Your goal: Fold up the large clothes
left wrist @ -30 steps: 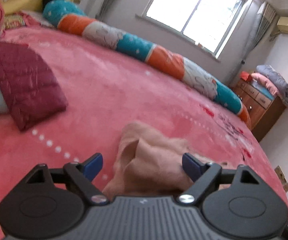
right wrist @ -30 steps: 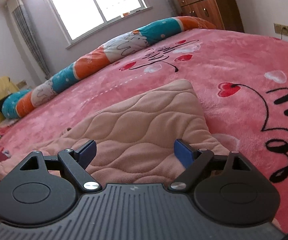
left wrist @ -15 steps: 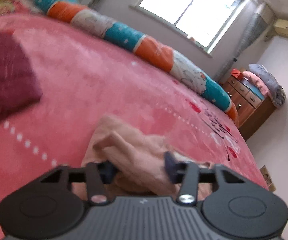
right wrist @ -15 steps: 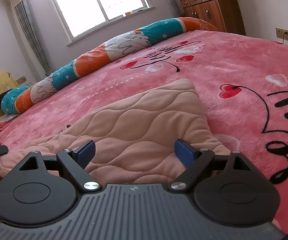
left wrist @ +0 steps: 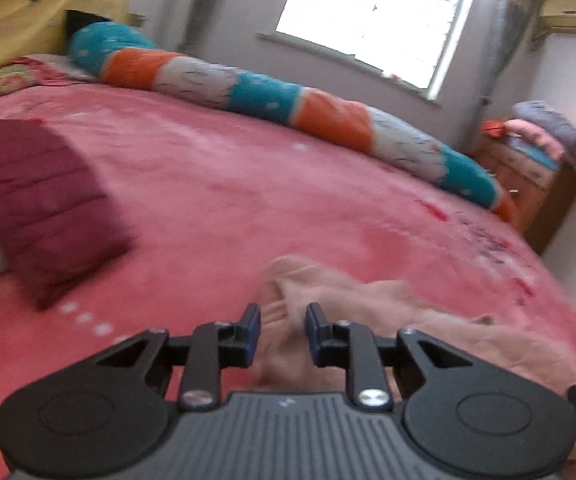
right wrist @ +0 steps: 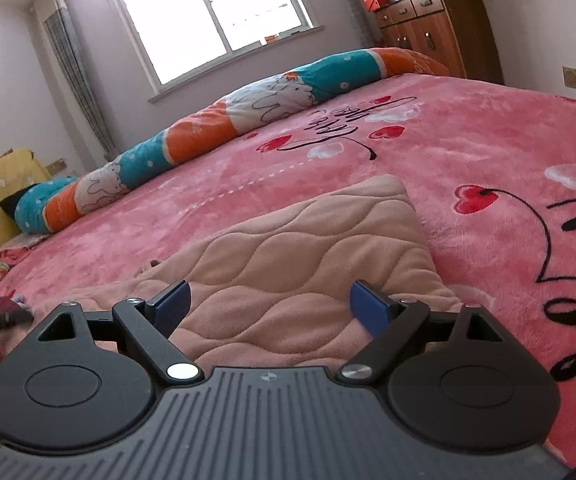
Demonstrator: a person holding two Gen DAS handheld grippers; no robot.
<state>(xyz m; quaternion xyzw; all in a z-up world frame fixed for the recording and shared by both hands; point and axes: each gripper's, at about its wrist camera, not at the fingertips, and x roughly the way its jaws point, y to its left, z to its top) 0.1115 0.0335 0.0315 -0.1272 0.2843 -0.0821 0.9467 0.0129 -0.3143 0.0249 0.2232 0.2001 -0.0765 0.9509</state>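
Left wrist view: my left gripper (left wrist: 282, 330) has its blue pads (left wrist: 253, 328) drawn close together, pinching a raised fold of the peach garment (left wrist: 368, 312) between them. The picture is blurred, so I cannot make out how much cloth sits in the pinch. The garment lies crumpled on the pink blanket (left wrist: 248, 184), spreading from the pads toward 3 o'clock and down to the frame's lower right edge. At 9 o'clock a maroon cushion (left wrist: 40, 208) rests on the blanket, well apart from the garment. A long bolster (left wrist: 288, 100) in teal, orange and white bands runs along the far side of the bed from 10 to 3 o'clock. Behind it the window (left wrist: 372, 16) sits at 12 o'clock, and a wooden dresser (left wrist: 528, 184) piled with bedding stands at 3 o'clock.

Right wrist view: my right gripper (right wrist: 268, 304) is spread wide, with its pads (right wrist: 174, 300) on either side of the garment (right wrist: 308, 248) and nothing between them gripped. Here the garment shows a wavy quilted surface, lying flat on the blanket (right wrist: 468, 140), its far corner at 1 o'clock. Black script and red hearts are printed on the blanket at 3 o'clock. The bolster (right wrist: 216, 128) runs from 9 to 1 o'clock, the window (right wrist: 212, 16) is at 12 o'clock, and the dresser (right wrist: 428, 24) is at 1 o'clock.
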